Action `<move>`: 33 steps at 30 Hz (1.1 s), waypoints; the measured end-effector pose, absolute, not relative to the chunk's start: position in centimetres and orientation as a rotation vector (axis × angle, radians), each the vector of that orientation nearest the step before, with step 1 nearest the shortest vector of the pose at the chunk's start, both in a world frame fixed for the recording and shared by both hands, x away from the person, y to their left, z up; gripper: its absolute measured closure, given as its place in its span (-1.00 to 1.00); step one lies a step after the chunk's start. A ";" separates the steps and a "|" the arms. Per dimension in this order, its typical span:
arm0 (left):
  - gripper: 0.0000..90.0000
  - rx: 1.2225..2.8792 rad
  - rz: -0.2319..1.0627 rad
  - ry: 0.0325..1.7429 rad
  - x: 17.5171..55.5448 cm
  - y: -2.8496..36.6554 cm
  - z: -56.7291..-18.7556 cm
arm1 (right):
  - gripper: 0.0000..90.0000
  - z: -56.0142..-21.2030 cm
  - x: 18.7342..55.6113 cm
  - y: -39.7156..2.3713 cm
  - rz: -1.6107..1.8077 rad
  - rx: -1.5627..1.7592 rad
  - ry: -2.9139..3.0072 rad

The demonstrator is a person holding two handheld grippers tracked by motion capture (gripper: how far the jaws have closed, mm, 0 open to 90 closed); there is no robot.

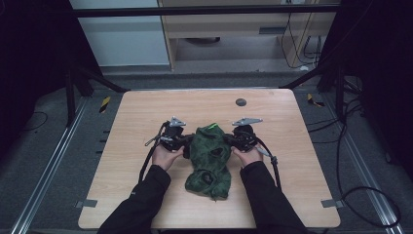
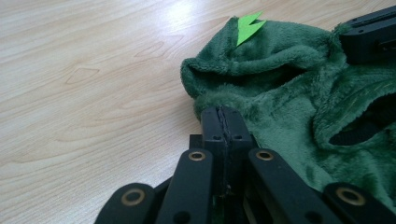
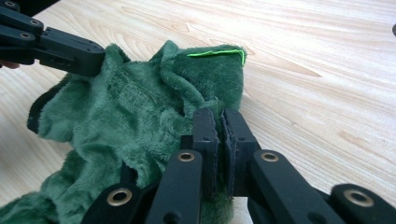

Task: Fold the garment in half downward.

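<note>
A dark green plush garment (image 1: 209,156) lies crumpled at the middle of the wooden table (image 1: 146,112), with a bright green tag (image 1: 212,126) at its far end. My left gripper (image 1: 187,143) comes in from the left and is shut on the garment's left edge. In the left gripper view the jaws (image 2: 223,114) pinch the fleece (image 2: 289,93) just below the tag (image 2: 247,25). My right gripper (image 1: 228,141) is shut on the opposite edge. Its jaws (image 3: 218,116) clamp the fabric (image 3: 130,112) near the tag (image 3: 219,52). The garment's top end hangs lifted between both grippers.
A small dark round spot (image 1: 240,102) marks the table's far side. Grey tape tabs (image 1: 86,203) sit at the front corners. Cables (image 1: 272,165) trail from the grippers, and more cables lie on the floor to the right (image 1: 360,195). Metal rails flank the table.
</note>
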State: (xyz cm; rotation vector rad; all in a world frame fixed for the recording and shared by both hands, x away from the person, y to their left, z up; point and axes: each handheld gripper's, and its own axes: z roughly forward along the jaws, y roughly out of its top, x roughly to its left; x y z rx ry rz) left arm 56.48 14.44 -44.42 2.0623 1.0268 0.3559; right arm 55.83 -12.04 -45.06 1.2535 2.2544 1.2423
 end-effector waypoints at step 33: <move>1.00 2.056 0.342 0.902 50.1 15.3 -41.8 | 0.90 -42.8 49.9 -12.5 1.357 1.067 2.285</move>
